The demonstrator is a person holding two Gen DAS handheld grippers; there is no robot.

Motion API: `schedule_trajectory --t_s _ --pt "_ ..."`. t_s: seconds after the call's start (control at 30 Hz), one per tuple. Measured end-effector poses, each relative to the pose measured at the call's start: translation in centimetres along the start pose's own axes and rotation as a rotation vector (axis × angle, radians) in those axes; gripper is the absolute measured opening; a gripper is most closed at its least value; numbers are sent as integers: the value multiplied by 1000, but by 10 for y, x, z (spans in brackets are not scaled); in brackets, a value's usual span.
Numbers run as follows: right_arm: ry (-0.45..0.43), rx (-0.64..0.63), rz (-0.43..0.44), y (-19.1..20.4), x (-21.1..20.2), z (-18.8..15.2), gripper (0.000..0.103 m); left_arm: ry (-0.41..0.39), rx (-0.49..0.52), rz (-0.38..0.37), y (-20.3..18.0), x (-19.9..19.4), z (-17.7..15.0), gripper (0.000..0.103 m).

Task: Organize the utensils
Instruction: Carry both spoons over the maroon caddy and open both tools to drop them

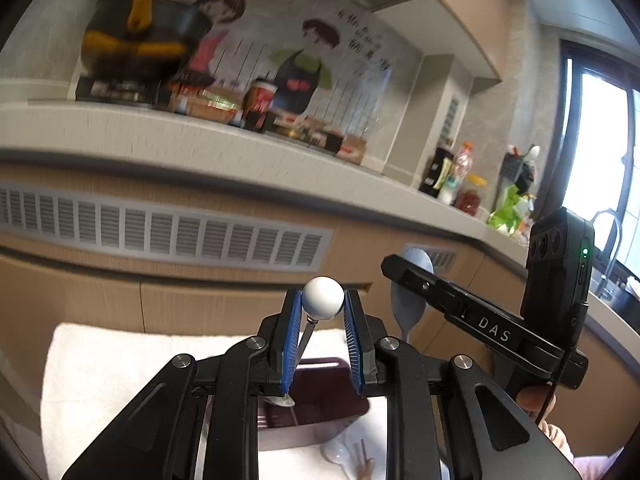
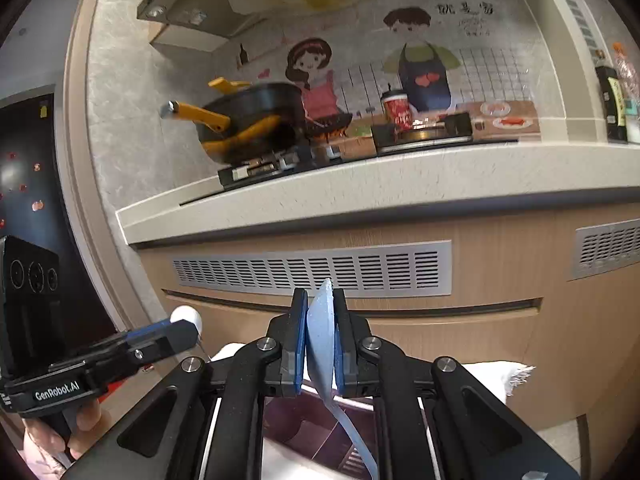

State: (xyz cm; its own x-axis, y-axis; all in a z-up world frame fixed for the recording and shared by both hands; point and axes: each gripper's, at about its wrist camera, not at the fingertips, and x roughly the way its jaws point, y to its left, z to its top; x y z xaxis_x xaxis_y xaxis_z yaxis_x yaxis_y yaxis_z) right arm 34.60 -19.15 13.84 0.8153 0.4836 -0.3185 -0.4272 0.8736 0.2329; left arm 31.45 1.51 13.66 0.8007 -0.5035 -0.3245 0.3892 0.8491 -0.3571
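Item: 2 utensils aloft, left gripper (image 1: 323,334) clamped on slim steel spoon with round white ball end (image 1: 322,295), right gripper (image 2: 320,338) pinching flat pale-blue plastic spoon (image 2: 322,336), above maroon slotted plastic tray (image 1: 320,404) on white towel (image 1: 100,368); lower each level into separate compartments.

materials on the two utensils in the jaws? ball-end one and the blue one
Ball-end utensil: matte white ball, likely plastic or ceramic, on a thin shiny shaft that looks like steel.
Blue spoon: matte pale blue-grey, uniform colour, thin flat handle; probably plastic or silicone, can't tell which.
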Motion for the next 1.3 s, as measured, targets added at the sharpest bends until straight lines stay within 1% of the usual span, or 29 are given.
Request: schedule_trajectory --t_s 0.1,0.17,0.27,0.3,0.4,0.43,0.47,0.53,0.6,0.63,0.67,0.7,0.73,0.77,0.83,0.9,1.0,1.07,1.1,1.13,1.17,1.23,1.27,1.3 --pt "40 11 13 -9 25 -11 10 39 -21 21 13 22 -7 22" --pt "70 7 -10 -13 39 -22 10 60 -40 28 23 33 -14 22" --pt "123 10 -7 -19 49 -39 18 106 -57 44 34 50 -26 25" --pt "132 14 -9 -22 50 -43 24 113 -51 55 35 52 -31 25" --pt "135 16 -52 -29 44 -52 36 119 -31 77 34 52 -40 26" --pt "142 17 -64 -30 41 -55 37 123 -33 77 34 51 -43 27" --pt "148 17 -75 -32 36 -58 40 131 -36 79 35 48 -46 29" --pt "153 13 -100 -34 25 -64 53 144 -36 91 36 41 -54 36" --pt "138 9 -142 -35 10 -73 82 163 -26 113 35 31 -64 38" --pt "124 12 -163 -35 2 -77 89 170 -21 121 35 26 -69 40" --pt "111 13 -192 -36 -7 -83 100 183 -15 131 34 20 -76 42" --pt "104 11 -237 -34 -15 -89 103 197 -10 139 34 15 -84 47" --pt "100 -3 -290 -33 -22 -96 103 209 -6 147 33 11 -90 51" --pt "104 -34 -339 -30 -26 -104 103 225 -5 158 33 5 -100 52" --pt "141 -103 -402 -23 -29 -118 103 258 -6 171 33 -5 -119 53" --pt "190 -129 -436 -22 -29 -134 103 301 -17 194 34 -15 -138 55" --pt "273 -124 -430 -21 -26 -155 103 358 -26 204 34 -30 -164 55" --pt "351 -112 -446 -20 -17 -167 103 372 -31 218 35 -41 -178 59" --pt "379 -118 -454 -20 -13 -172 103 380 -33 230 35 -47 -185 61" --pt "401 -126 -455 -18 -9 -176 103 386 -29 237 34 -50 -191 62" --pt "429 -134 -437 -18 -4 -181 103 395 -20 248 34 -56 -197 62" --pt "455 -133 -393 -19 3 -190 102 407 -5 258 33 -64 -205 62" --pt "464 -122 -377 -21 7 -194 100 412 1 258 33 -69 -209 62" --pt "476 -108 -364 -23 12 -197 94 416 3 258 34 -72 -212 62"
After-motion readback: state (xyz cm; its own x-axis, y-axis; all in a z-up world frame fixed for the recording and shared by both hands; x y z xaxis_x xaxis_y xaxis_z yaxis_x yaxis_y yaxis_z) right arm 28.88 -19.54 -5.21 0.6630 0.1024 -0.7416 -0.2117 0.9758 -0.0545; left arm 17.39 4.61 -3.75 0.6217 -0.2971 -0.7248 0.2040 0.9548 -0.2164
